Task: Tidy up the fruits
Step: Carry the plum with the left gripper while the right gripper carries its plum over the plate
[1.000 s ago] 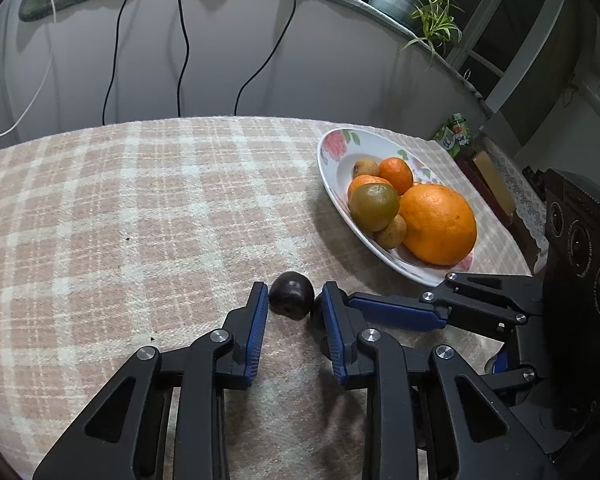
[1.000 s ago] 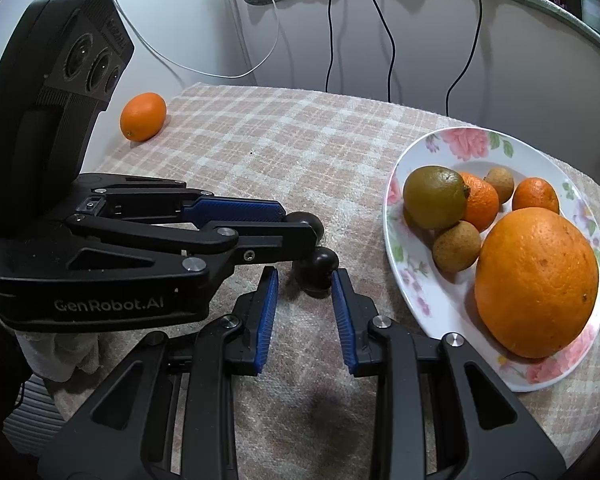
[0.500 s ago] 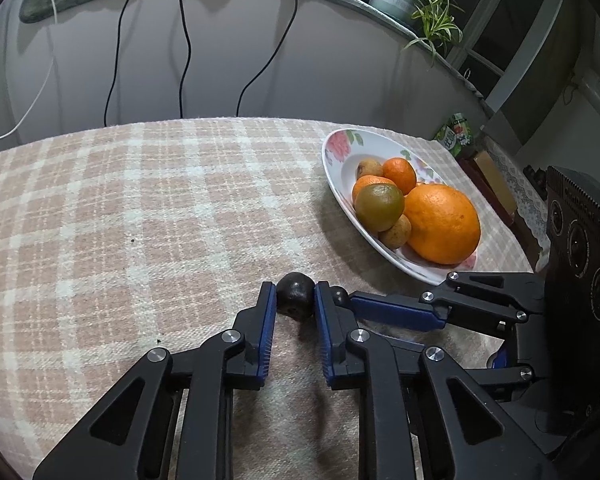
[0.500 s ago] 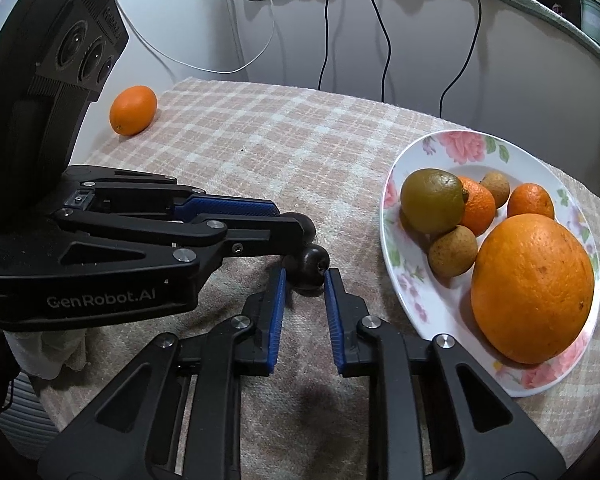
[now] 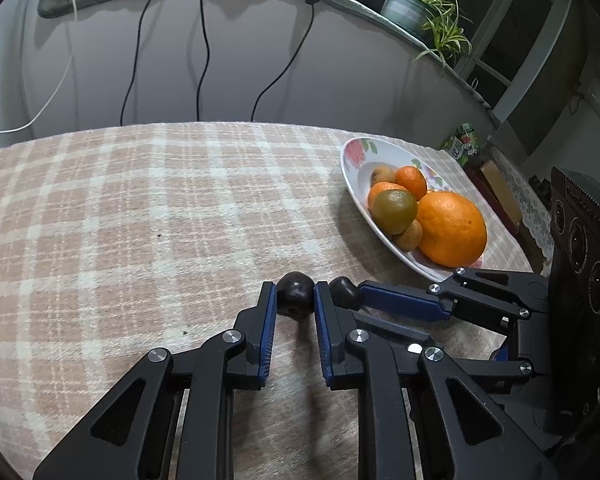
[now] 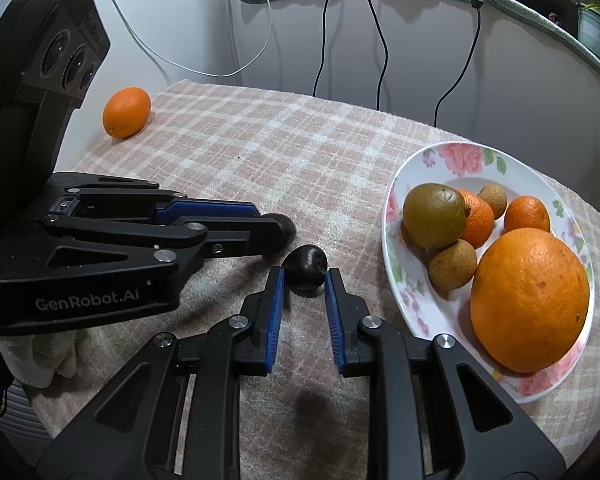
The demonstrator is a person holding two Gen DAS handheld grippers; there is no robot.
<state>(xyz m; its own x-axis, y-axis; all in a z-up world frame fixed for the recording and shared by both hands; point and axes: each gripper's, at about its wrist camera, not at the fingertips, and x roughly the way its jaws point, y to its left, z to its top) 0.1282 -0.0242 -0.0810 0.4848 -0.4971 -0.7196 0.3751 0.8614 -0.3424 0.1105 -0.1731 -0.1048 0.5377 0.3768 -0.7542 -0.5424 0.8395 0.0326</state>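
Note:
Two small dark round fruits lie close together on the checked tablecloth. My left gripper [image 5: 295, 300] is shut on one dark fruit [image 5: 295, 298]. My right gripper [image 6: 304, 276] is shut on the other dark fruit [image 6: 305, 265], which also shows in the left wrist view [image 5: 344, 297]. The two grippers cross, tips almost touching. A flowered white plate [image 6: 456, 160] on the right holds a big orange [image 6: 530, 300], a green-brown fruit [image 6: 434, 215], two small oranges and two small brown fruits. The plate also shows in the left wrist view [image 5: 360, 152].
A lone orange [image 6: 126, 111] lies at the table's far left edge. Cables hang down the wall behind the table. A potted plant [image 5: 424, 8] stands on the sill at the upper right. Boxes [image 5: 496, 188] sit beyond the plate.
Both grippers have closed from open onto their dark fruits. Both views have lifted and pulled back slightly from the table.

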